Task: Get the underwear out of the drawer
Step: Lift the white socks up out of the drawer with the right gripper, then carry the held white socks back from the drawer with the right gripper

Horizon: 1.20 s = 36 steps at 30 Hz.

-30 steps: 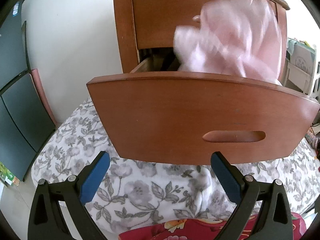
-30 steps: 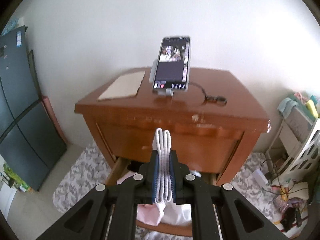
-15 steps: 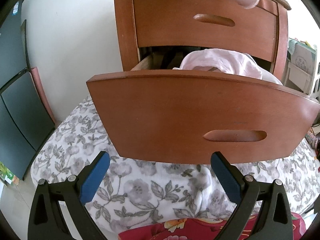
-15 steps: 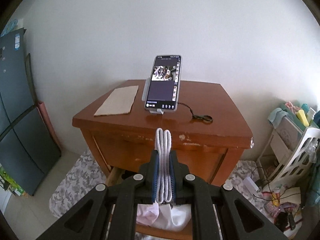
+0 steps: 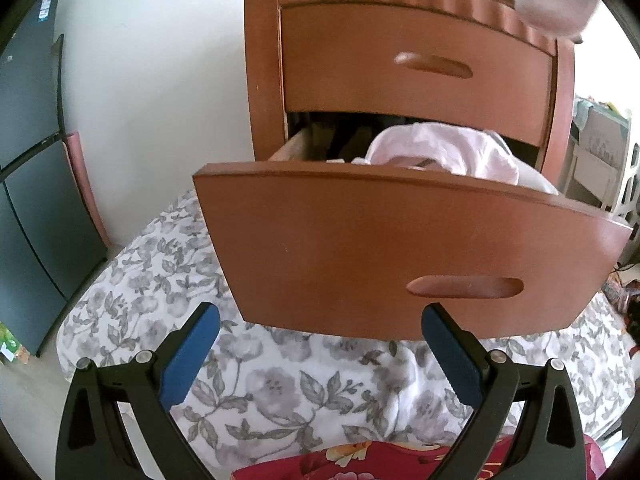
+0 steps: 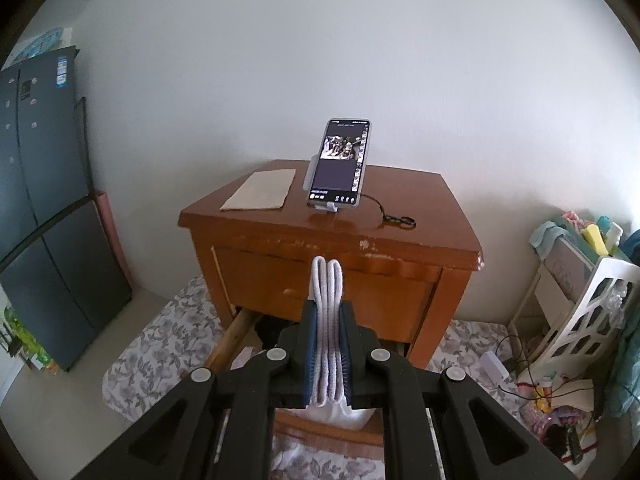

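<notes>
Both grippers matter: the right gripper (image 6: pixel 328 344), clamped on underwear (image 6: pixel 327 320), should be carried clear above the drawer (image 5: pixel 400 248), the left gripper (image 5: pixel 320 352) kept apart.

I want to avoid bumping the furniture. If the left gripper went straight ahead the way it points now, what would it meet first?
Most likely the front panel of the open drawer, which fills the view just beyond the open left gripper. Depth is unclear, and the flowered cloth lies below that line.
</notes>
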Each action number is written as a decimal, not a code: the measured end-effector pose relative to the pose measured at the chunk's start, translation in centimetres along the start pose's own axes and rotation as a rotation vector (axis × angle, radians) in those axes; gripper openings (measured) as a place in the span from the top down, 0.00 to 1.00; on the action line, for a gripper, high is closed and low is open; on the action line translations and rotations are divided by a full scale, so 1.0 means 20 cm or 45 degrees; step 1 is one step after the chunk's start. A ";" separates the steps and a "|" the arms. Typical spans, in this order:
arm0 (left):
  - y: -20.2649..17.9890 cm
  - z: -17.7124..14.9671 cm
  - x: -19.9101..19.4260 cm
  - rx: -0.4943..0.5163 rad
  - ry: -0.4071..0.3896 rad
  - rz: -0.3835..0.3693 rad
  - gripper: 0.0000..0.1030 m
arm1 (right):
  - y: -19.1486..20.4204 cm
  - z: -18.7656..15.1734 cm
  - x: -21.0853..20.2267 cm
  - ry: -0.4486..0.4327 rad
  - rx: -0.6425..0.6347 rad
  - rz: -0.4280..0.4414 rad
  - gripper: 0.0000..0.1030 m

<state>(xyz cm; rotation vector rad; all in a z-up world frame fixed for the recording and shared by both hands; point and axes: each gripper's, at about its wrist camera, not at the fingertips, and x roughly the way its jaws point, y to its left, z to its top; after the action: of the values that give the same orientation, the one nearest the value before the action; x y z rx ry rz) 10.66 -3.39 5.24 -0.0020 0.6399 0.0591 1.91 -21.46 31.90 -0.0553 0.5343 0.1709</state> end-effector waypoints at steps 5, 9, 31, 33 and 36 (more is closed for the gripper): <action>0.00 0.00 -0.03 -0.001 -0.036 -0.004 0.02 | -0.02 -0.10 -0.08 0.018 -0.020 0.002 0.89; -0.02 0.00 -0.05 0.021 -0.050 -0.010 0.02 | -0.07 -0.16 -0.14 0.026 -0.013 -0.009 0.89; -0.10 -0.02 -0.12 0.144 -0.100 -0.008 0.02 | -0.18 -0.83 0.06 0.330 -0.024 0.052 0.89; -0.10 -0.02 -0.13 0.143 -0.102 0.000 0.02 | -0.17 -0.87 0.12 0.355 -0.010 0.081 0.89; -0.09 -0.02 -0.12 0.126 -0.094 0.008 0.02 | -0.12 -0.92 0.23 0.385 -0.002 0.125 0.89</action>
<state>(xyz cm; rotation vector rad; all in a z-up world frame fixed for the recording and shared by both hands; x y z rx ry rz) 8.56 -5.26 6.29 0.0972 0.5682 0.0333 -2.89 -24.88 13.79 -0.0567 0.8395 0.2611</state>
